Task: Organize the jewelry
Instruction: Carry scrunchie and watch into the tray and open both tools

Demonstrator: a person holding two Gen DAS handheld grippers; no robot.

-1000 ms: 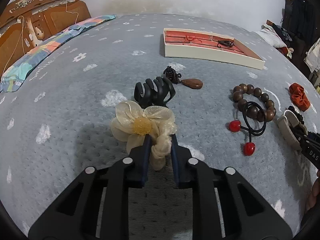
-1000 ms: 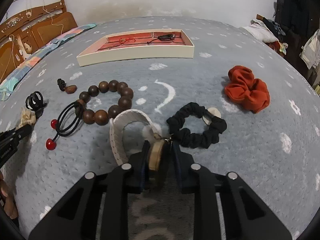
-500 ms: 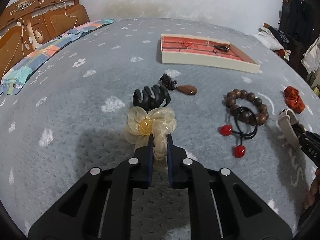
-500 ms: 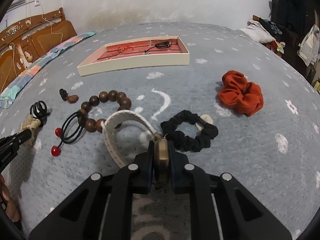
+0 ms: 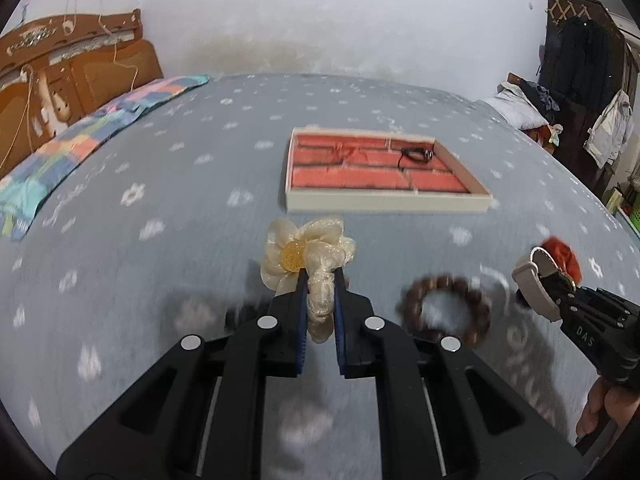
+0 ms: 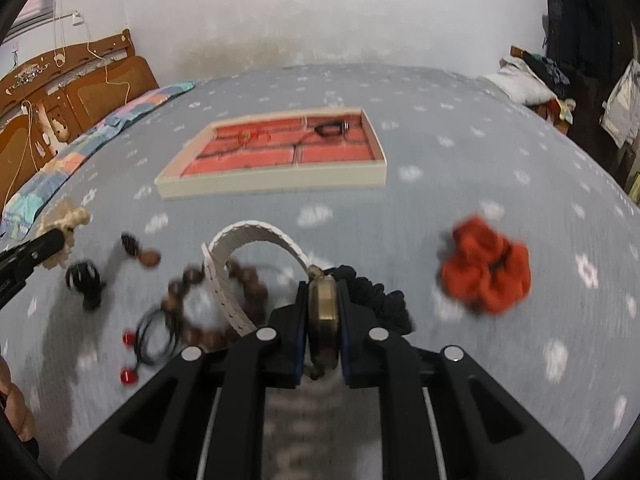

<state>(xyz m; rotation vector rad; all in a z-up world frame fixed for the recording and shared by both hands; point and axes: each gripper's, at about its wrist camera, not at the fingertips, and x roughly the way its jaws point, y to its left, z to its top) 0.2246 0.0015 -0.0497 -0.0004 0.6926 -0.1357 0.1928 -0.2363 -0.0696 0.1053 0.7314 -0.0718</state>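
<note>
two black hair ties [image 6: 156, 334], right-wrist view only

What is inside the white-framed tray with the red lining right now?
The white-framed red-lined tray holds a thin red string piece and a black looped cord. Motion blur hides finer detail; the other compartments look empty.

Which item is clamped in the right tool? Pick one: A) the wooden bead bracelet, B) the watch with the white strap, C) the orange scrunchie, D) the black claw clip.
B: in the right wrist view the right tool is shut on the watch, pressing its brass case, with its white strap looping up to the left.
</note>
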